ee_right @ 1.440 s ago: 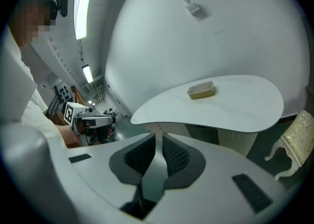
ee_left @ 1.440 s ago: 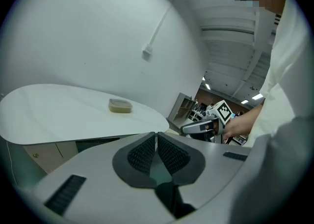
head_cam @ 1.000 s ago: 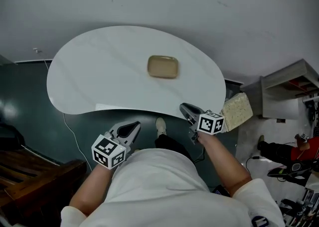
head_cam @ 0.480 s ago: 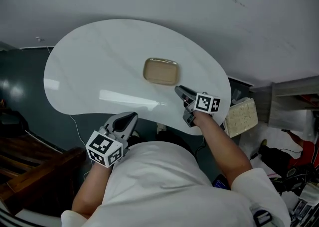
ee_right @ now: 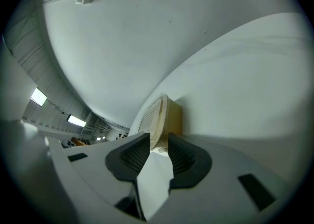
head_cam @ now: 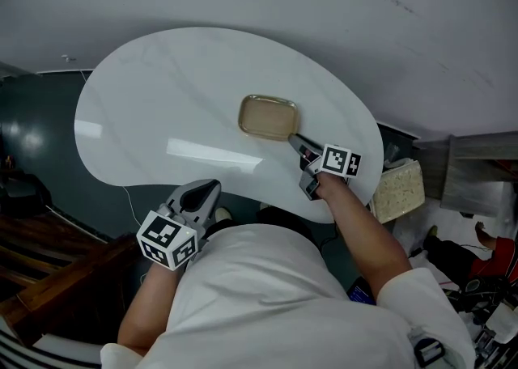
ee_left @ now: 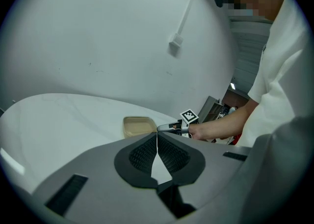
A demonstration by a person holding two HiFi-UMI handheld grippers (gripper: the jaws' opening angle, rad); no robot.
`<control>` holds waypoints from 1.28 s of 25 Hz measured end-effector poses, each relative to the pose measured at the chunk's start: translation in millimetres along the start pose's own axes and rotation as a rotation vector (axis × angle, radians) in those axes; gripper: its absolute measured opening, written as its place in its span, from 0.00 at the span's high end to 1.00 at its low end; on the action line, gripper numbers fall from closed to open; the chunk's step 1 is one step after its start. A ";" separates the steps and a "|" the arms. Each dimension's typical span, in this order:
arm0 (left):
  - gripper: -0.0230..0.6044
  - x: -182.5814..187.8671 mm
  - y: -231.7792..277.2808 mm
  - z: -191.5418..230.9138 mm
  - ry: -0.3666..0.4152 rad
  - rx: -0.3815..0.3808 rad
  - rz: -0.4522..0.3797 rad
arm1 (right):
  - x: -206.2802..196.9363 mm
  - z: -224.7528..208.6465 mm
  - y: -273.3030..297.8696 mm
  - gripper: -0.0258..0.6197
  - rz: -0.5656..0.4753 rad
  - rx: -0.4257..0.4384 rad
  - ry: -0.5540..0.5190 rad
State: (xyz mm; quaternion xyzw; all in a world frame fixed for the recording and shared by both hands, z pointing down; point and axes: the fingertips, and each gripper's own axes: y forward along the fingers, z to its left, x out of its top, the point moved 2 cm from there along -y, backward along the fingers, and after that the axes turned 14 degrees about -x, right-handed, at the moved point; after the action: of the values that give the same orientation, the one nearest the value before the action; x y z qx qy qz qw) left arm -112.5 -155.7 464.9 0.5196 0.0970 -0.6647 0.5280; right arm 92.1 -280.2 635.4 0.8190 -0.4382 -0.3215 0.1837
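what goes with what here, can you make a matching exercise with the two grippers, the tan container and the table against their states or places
Things:
1. left gripper
2. right gripper
3. tan container
4. white table

States or places:
a. jaws apart, at the container's edge
b. bears the container
c. jaws together, nothing between them
d. lies flat on the tabletop

Pairs: 1-c, 2-a, 3-d, 4-b
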 end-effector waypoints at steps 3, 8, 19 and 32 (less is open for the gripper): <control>0.93 -1.1 2.1 3.4 -0.009 -0.001 0.006 | 1.2 3.0 0.3 0.80 -0.002 0.016 0.006; 0.93 2.3 5.7 3.8 -0.011 -0.008 0.001 | 1.0 5.6 -6.2 0.83 -0.012 0.008 0.021; 0.93 5.3 14.0 5.1 -0.004 -0.034 0.007 | 7.3 7.9 -21.4 0.88 -0.052 0.027 0.130; 0.93 0.3 -2.2 6.1 0.005 -0.050 -0.030 | 2.7 27.4 -42.4 0.88 -0.076 0.100 0.195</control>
State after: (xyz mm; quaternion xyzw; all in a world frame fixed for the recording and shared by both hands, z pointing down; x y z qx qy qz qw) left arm -117.8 -159.1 466.4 0.5062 0.1228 -0.6686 0.5307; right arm 99.7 -259.8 589.8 0.8706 -0.4025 -0.2247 0.1721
